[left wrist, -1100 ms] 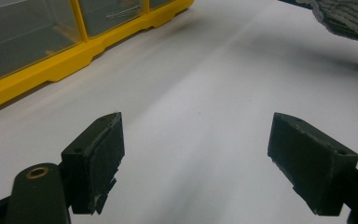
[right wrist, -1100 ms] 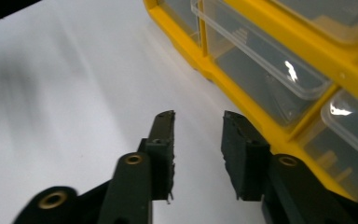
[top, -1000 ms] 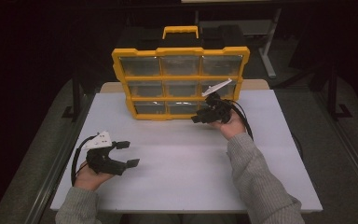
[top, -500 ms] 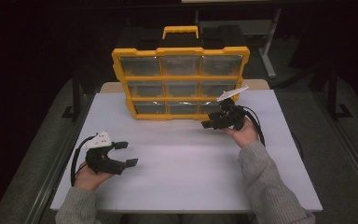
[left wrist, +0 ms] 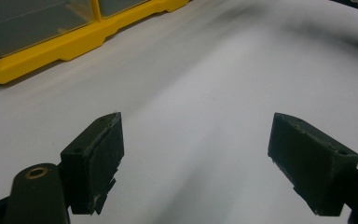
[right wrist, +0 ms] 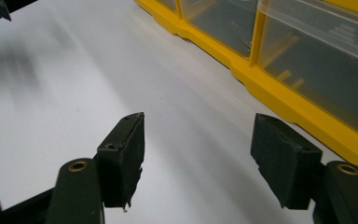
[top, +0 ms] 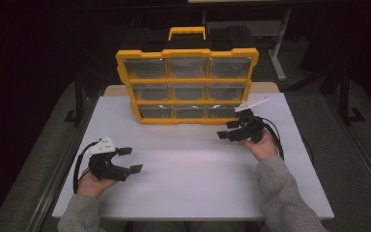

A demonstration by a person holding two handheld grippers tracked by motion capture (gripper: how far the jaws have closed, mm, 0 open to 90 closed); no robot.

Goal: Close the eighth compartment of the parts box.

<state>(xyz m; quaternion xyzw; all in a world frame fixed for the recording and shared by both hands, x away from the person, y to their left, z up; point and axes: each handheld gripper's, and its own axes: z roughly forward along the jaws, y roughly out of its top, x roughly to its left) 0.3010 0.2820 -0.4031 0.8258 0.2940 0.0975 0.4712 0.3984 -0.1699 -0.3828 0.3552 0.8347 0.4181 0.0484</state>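
1. One yellow organiser case [top: 187, 87] is seen in the high view, standing upright on its long edge at the far side of the white table [top: 193, 183], with a single yellow handle [top: 187, 33] on top.
2. Nine clear-fronted compartments are counted on its face, set in three rows of three; what lies inside them cannot be made out from above.
3. Two grippers are counted, one held in each of the person's hands, and two grey sleeves are seen entering from the bottom edge.
4. No brand, label or writing can be read on the case, the table or the grippers.
5. The right gripper [top: 225, 130] is held just in front of the case's lower right corner, close to it but apart from it; its jaws are spread and nothing is between them.
6. The left gripper [top: 129, 160] is held low over the near left part of the table, well apart from the case; its jaws are likewise spread wide and empty.
7. In the right gripper view, the case's yellow bottom rail [right wrist: 279, 95] and pale, stick-like pieces behind the clear fronts are shown close up, which the high view does not resolve.
8. In the left gripper view, a lower corner of the case [left wrist: 42, 51] is seen at upper left, with bare table between the jaws.
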